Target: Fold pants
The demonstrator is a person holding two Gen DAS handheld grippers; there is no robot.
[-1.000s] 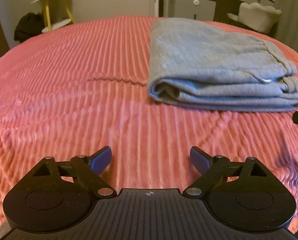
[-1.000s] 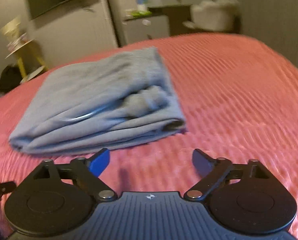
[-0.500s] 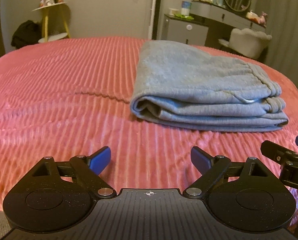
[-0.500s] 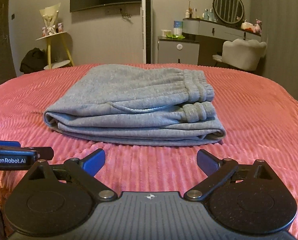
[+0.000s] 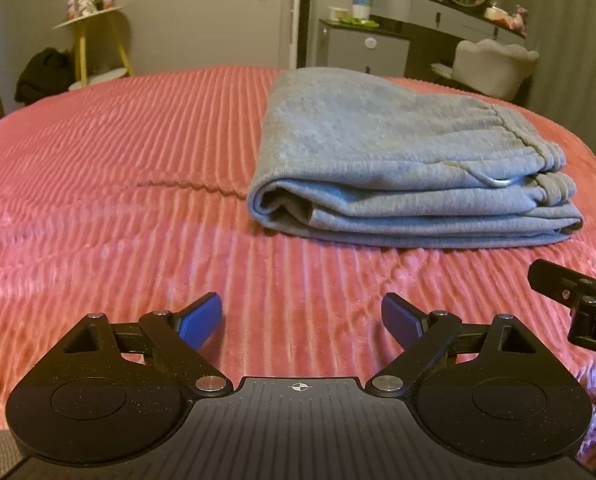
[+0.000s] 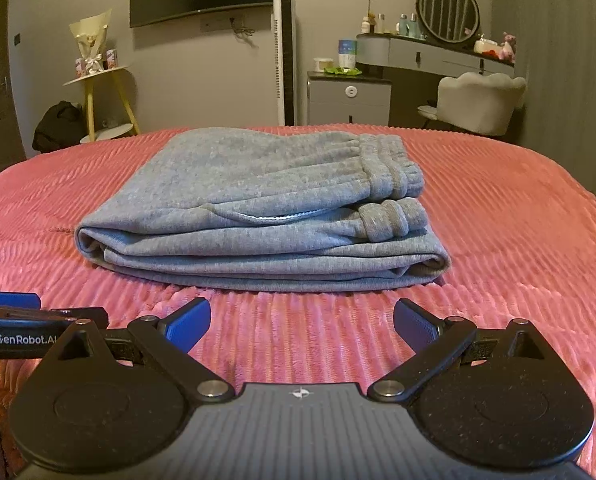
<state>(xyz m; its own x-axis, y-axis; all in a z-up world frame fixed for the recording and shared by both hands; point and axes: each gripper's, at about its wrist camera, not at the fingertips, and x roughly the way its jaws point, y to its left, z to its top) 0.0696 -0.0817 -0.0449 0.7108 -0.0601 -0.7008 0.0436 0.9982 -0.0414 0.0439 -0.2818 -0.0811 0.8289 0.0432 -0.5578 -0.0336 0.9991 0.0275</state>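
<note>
On the pink bedspread (image 6: 498, 208), grey sweatpants (image 6: 257, 216) sit folded; left gripper (image 5: 301, 320) and right gripper (image 6: 302, 320) both gape wide, holding nothing.

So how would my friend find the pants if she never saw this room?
Look at the big pink ribbed bedspread that fills the room. In its middle lies one soft stack: the grey pants, folded into a flat bundle. Nothing else on the bed is grey, and their bunched elastic waistband shows on the right.
</note>
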